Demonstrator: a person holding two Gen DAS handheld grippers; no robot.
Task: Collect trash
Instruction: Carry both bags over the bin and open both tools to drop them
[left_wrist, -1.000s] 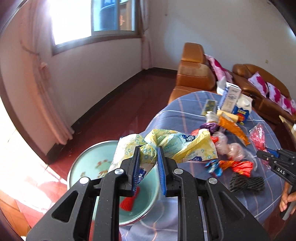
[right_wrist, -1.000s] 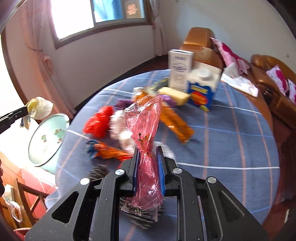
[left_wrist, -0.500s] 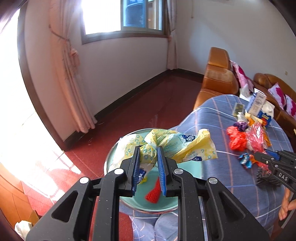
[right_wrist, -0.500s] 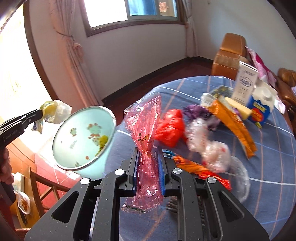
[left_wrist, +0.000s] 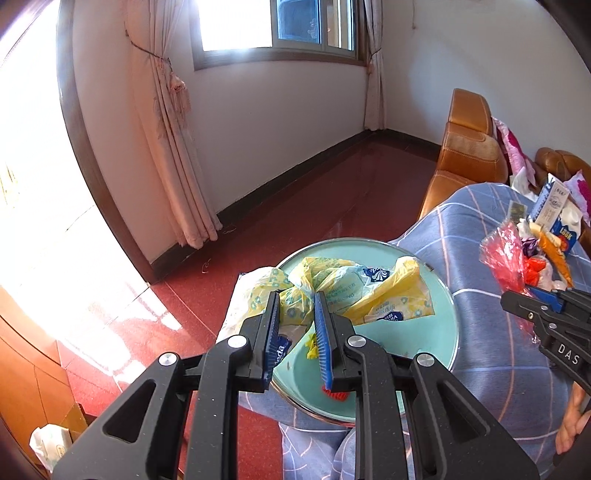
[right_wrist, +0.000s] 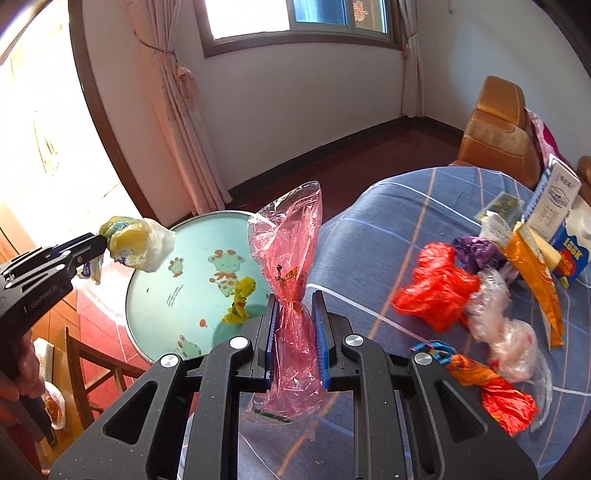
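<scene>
We are in the carrying step: both grippers have trash in hand and are bringing it to the basin (right_wrist: 173, 295) that sits at the edge of the table (right_wrist: 388, 229). Our left gripper (left_wrist: 295, 314) is clenched on a yellow wrapper (left_wrist: 332, 284), which hangs right above the basin. Our right gripper (right_wrist: 295, 317) is clamped on a pink bag (right_wrist: 291, 266), held upright just beside the basin's rim, over the cloth.

The basin already holds a small yellow scrap (right_wrist: 240, 299) and a red piece (left_wrist: 334, 395). More trash lies on the table: a red bag (right_wrist: 436, 284), a clear bag (right_wrist: 506, 332), an orange wrapper (right_wrist: 535, 280) and cartons (right_wrist: 557, 199) farther back.

We judge the next move is to let go with the left, since the wrapper is already over the bowl. The right needs a short carry leftward first, so the bag clears the rim before the jaws part. The light film may cling to the pads, so a small shake might help.
</scene>
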